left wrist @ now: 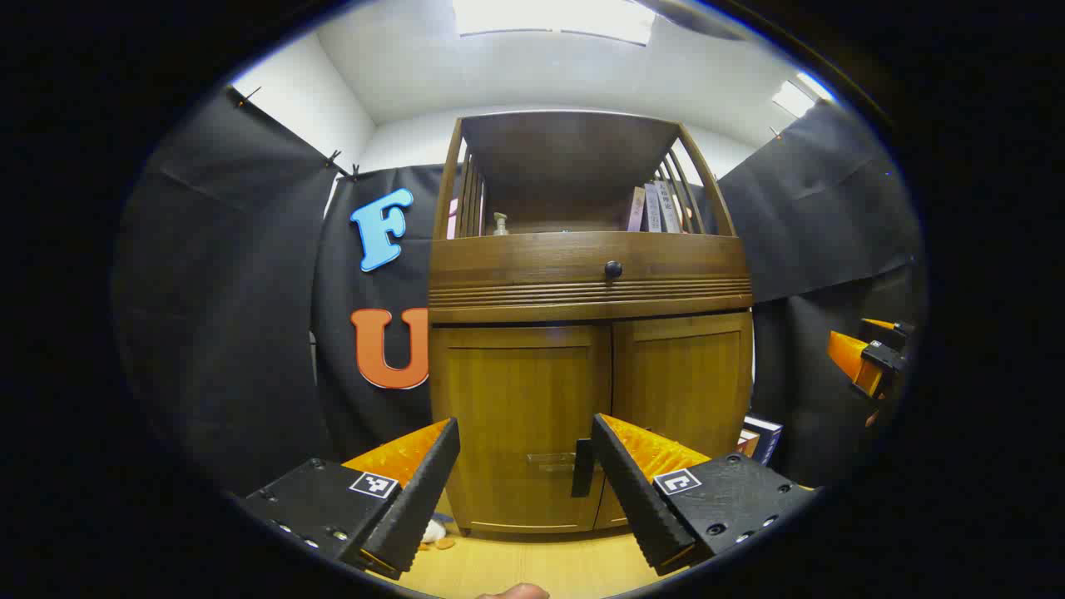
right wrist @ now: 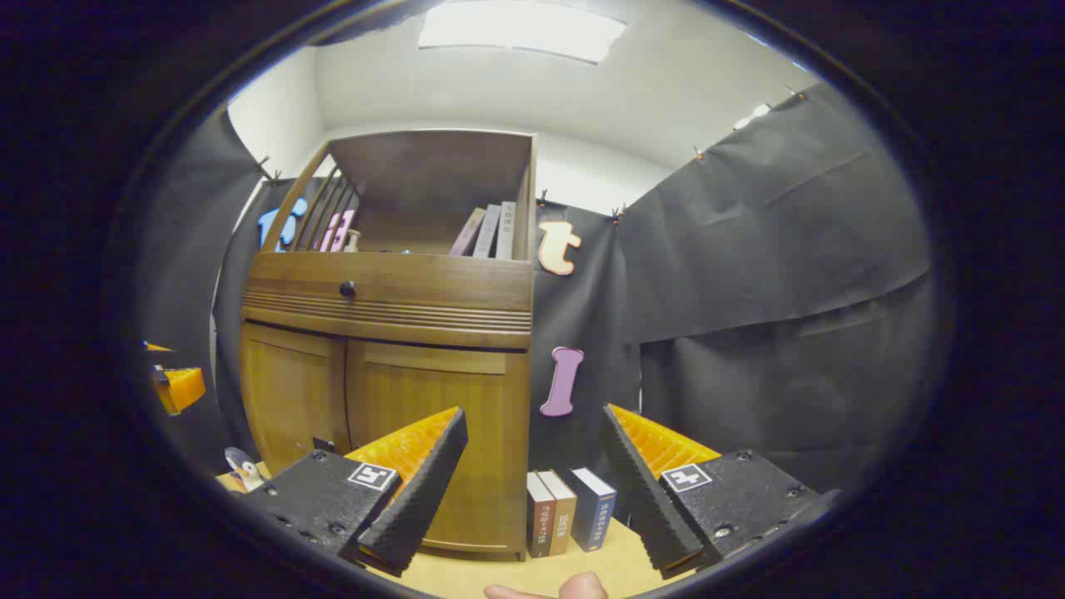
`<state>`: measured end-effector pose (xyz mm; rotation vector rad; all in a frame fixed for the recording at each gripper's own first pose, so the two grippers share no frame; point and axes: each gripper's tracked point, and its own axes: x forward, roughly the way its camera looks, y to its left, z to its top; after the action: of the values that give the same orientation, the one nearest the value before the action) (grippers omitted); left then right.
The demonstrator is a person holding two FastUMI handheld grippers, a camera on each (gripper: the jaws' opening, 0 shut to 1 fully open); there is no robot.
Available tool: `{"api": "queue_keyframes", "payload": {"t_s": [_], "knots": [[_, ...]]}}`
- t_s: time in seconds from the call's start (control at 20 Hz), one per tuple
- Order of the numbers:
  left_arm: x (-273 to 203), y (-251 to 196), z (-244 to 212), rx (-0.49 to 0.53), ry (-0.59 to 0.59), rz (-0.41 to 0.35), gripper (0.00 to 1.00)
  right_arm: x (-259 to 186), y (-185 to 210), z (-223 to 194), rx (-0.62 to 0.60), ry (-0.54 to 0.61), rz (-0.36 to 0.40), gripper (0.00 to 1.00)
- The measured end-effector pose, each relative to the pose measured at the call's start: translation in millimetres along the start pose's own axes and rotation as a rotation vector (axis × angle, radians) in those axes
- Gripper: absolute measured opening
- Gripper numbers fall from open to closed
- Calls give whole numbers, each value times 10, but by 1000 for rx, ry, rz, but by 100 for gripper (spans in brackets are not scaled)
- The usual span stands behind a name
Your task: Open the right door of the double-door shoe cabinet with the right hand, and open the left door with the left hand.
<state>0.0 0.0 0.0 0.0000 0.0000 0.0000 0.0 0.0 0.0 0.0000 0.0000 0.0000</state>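
Observation:
A wooden shoe cabinet (left wrist: 586,283) stands ahead with both lower doors closed. In the left gripper view its left door (left wrist: 520,416) and right door (left wrist: 682,383) meet at a centre seam, with dark handles (left wrist: 582,467) low beside it. My left gripper (left wrist: 526,433) is open, short of the left door, nothing between its fingers. In the right gripper view the cabinet (right wrist: 391,333) sits to the left, its right door (right wrist: 437,416) partly behind one finger. My right gripper (right wrist: 534,424) is open and empty, off the cabinet's right corner. The other gripper (left wrist: 865,362) appears at the far right edge.
A drawer with a round knob (left wrist: 613,269) sits above the doors; books (left wrist: 653,208) lean on the open shelf. Several books (right wrist: 570,507) stand on the floor right of the cabinet. Small items (left wrist: 433,532) lie at the cabinet's left foot. Black cloth walls surround the booth.

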Motion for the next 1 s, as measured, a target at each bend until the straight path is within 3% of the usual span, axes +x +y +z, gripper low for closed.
{"api": "queue_keyframes", "payload": {"t_s": [0.15, 0.2, 0.25, 0.5, 0.9, 0.95, 1.0], "knots": [[-74, 47, -6, 1, 3, 37, 96, 54, 140, -119, 7, 24, 57, 100], [-86, 87, -1, 5, 2, 54, 100, 98, 153, -146, 6, 33, 70, 100], [-101, 128, -11, 12, 5, 72, 95, 121, 172, -159, 5, 42, 82, 100], [-161, 241, 44, 26, 0, 119, 96, 192, 305, -115, 11, 33, 125, 100], [-68, 98, 41, -17, -3, 54, 96, 184, 497, -98, -9, 38, 143, 100], [-43, 78, 19, -22, 5, 42, 100, 182, 522, -120, -5, 45, 143, 100], [-21, 67, -9, -26, 12, 29, 96, 172, 549, -161, -4, 56, 141, 100]]}}
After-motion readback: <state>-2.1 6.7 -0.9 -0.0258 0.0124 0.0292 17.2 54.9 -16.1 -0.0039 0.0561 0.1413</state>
